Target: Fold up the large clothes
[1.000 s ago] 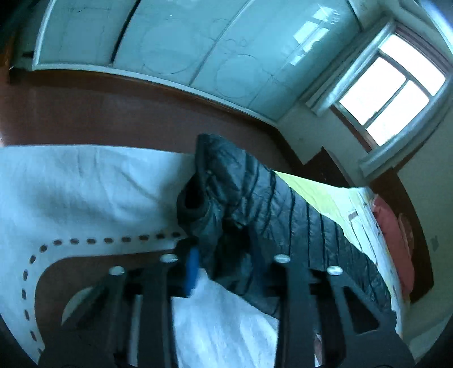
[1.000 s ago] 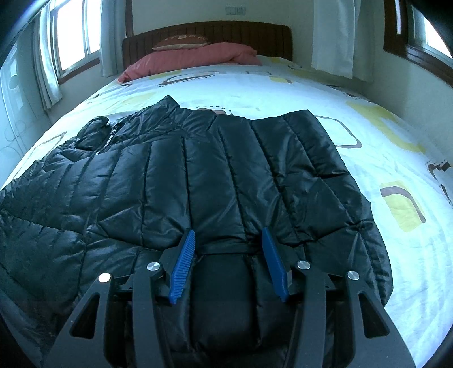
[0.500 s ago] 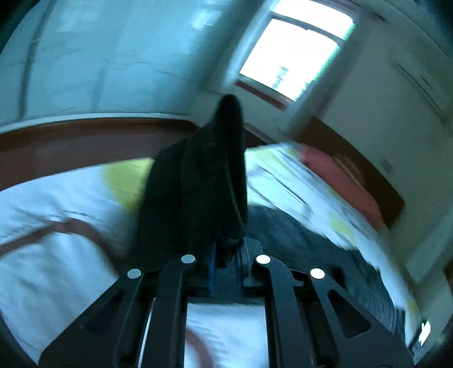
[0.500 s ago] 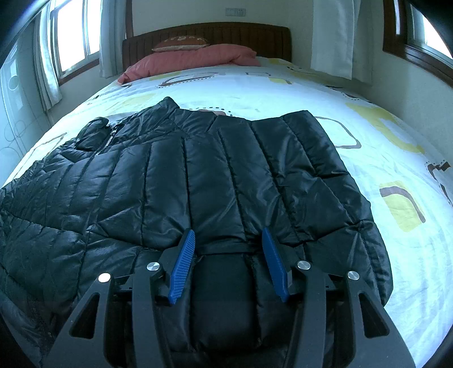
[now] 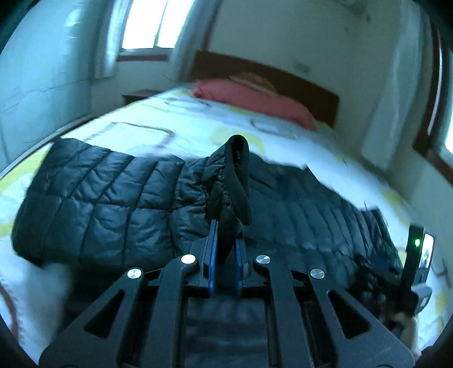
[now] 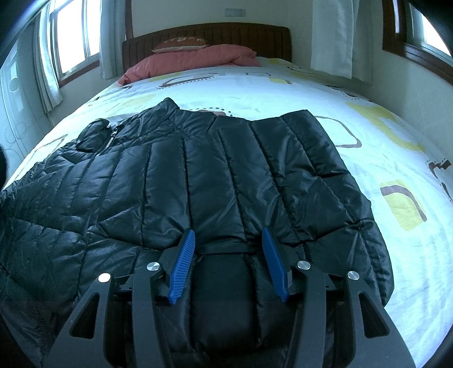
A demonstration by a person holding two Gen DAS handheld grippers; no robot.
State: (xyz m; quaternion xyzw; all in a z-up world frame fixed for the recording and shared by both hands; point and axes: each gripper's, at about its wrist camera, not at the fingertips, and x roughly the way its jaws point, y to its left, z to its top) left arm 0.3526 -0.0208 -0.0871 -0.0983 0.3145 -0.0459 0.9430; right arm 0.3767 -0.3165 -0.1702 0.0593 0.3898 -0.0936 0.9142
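Left gripper (image 5: 225, 249), cuff (image 5: 235, 181) now over jacket (image 5: 113, 198)

A home bedroom — a made bed (image 6: 283, 85), pink pillow (image 6: 198, 61), wooden headboard (image 6: 226, 35), curtained windows (image 6: 70, 39).

Jacket (image 6: 215, 181) hem under gripper frame.

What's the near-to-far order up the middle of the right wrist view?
Right gripper, open → black puffer jacket lying flat → patterned bedsheet → pink pillow → brown cushion → wooden headboard → wall switch.
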